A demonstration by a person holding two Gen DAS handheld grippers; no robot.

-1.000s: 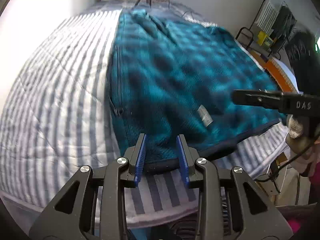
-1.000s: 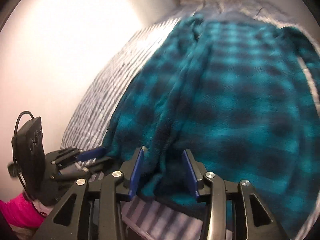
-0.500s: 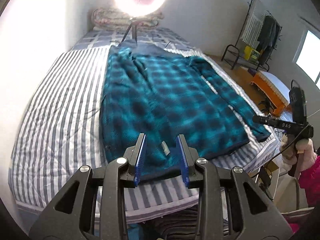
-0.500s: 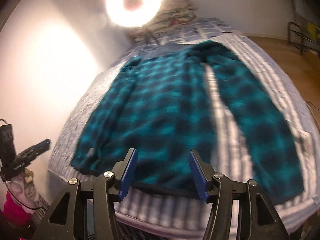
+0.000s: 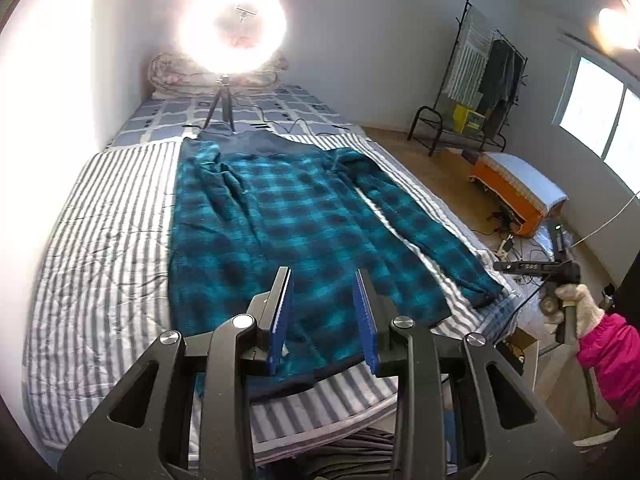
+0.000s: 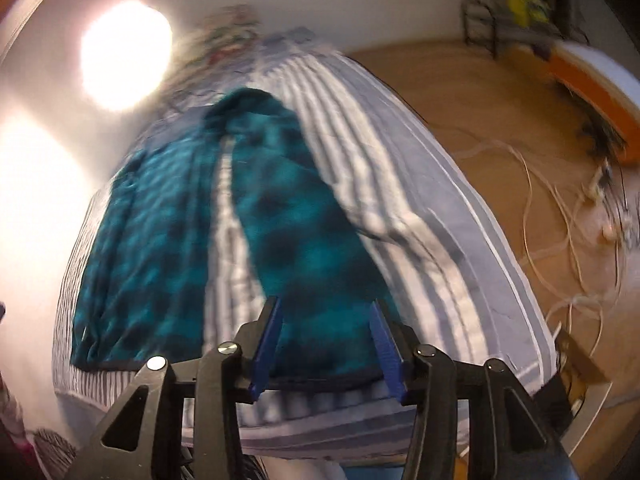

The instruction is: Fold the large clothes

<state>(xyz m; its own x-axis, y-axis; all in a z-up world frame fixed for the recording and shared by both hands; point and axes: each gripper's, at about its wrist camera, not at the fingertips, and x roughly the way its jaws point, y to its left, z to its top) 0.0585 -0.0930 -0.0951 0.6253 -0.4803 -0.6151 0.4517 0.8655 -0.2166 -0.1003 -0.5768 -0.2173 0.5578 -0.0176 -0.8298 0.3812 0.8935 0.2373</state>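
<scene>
Both hands have drawn back from the shirt (image 5: 304, 232), left gripper (image 5: 323, 314) narrowly open and empty, right gripper (image 6: 326, 344) wider, just narrowing, empty over the sleeve (image 6: 304, 240), next.

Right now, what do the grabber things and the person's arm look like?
Both grippers, left and right, have black triangular frames with silver bolts and blue ribbed jaws. The person's right hand wears a fuzzy cream glove and a bright pink sleeve.

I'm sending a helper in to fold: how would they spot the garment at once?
Look at the bed with the grey-and-white striped cover. Spread flat along its middle lies a teal-and-black plaid fleece shirt, sleeves down its sides. It is the only teal, checked thing on the stripes.
</scene>
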